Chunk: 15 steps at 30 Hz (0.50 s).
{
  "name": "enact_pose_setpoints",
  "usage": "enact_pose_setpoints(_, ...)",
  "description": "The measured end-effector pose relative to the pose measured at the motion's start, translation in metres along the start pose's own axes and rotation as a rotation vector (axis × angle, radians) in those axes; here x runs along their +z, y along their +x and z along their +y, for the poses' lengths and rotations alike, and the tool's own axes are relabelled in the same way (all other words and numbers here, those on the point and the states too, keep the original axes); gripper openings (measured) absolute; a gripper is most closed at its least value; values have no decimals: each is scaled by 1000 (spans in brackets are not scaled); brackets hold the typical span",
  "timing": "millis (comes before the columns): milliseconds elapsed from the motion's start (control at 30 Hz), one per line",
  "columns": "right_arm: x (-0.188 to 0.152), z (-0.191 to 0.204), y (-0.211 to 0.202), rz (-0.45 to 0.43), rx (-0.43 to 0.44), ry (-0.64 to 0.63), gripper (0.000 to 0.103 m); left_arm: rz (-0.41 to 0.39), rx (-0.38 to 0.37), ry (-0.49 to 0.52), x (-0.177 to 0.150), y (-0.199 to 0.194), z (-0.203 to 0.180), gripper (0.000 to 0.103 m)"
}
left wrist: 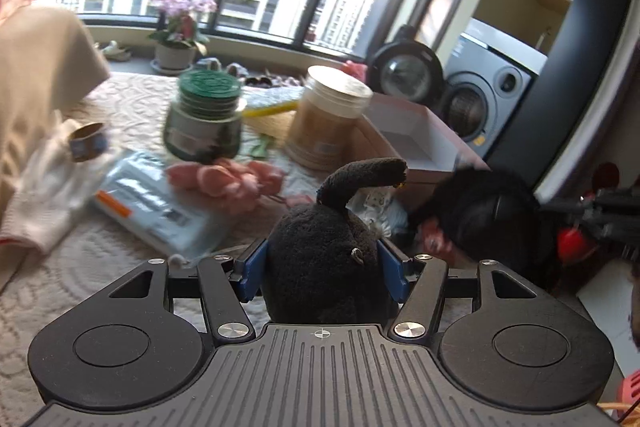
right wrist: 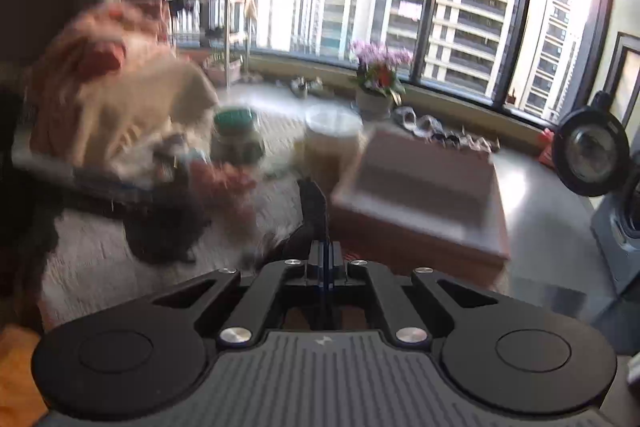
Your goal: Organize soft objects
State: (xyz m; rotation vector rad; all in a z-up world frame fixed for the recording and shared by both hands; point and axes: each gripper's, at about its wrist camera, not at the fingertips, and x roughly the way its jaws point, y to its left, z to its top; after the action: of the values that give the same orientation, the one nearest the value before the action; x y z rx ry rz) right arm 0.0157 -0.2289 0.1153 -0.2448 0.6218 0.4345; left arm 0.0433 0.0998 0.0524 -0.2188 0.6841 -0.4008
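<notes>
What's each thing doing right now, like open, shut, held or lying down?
Left gripper: shut on the black plush toy.
Right gripper: shut, empty.
Cardboard box: open.
Green-lidded jar: upright, lid on.
White-lidded jar: upright, lid on.
Pink plush: lying on the bed.

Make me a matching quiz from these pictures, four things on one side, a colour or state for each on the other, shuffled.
1 left hand-held gripper
2 right hand-held gripper
3 jar lid
4 cardboard box

A green
B open-topped, looks empty
C shut, nothing between its fingers
D closed on a black plush toy

Pairs: 1-D, 2-C, 3-A, 4-B
</notes>
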Motion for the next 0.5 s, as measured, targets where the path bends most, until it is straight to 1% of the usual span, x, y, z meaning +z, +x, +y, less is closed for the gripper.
enact_pose_setpoints(100,-19,7,9,63,29,-45,2,6,-13,21,4,4,-6,64)
enact_pose_setpoints(167,-30,13,12,106,78,-76,3,8,-20,35,7,7,-12,64)
enact_pose_setpoints(200,-33,16,13,109,108,-83,8,11,-26,40,9,10,-14,64)
enact_pose_setpoints(233,-36,18,11,109,138,-89,18,17,-33,44,10,13,-17,64)
enact_pose_setpoints(267,-37,19,10,100,157,-95,26,26,-40,46,10,17,-18,64)
enact_pose_setpoints(333,-34,17,6,52,162,-93,62,49,-49,47,8,24,-22,64)
enact_pose_setpoints(367,-32,14,6,28,159,-82,66,60,-51,50,6,27,-24,64)
enact_pose_setpoints(433,-29,3,7,7,169,-42,67,76,-51,52,3,30,-26,64)
enact_pose_setpoints(500,-26,-7,14,-1,201,-9,67,84,-50,50,1,32,-26,64)
